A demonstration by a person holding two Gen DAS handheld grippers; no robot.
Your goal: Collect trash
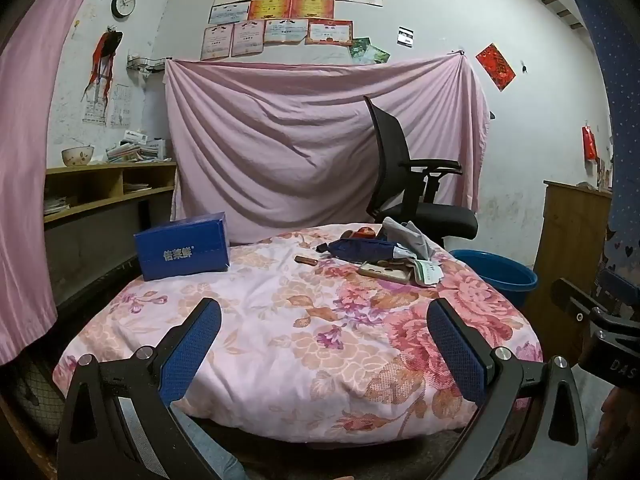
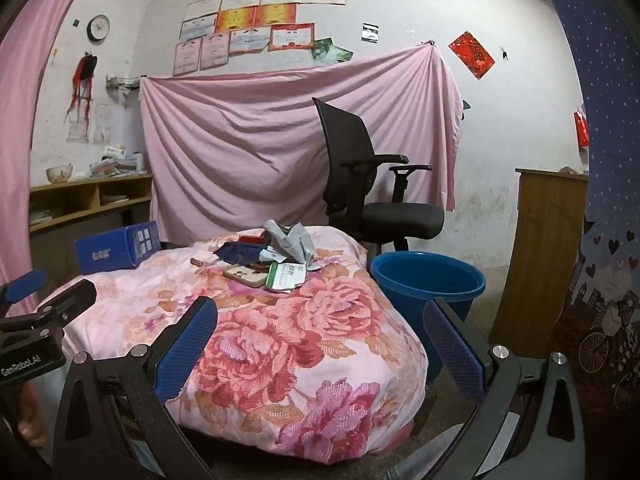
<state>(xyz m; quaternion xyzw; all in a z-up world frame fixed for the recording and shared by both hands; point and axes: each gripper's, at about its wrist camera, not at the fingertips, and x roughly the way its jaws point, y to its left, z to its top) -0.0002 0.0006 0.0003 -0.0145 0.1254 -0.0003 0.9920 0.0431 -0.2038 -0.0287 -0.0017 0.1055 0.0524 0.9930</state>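
Note:
A pile of trash lies at the far side of the floral-covered table: crumpled grey paper, a dark blue wrapper, a green-and-white packet, a phone-case-like item and a small brown piece. My left gripper is open over the near part of the table, well short of the pile. My right gripper is open too, with nothing between its fingers, near the table's right edge.
A blue box stands at the table's far left. A blue bucket sits on the floor right of the table, a black office chair behind it, a wooden cabinet at the right.

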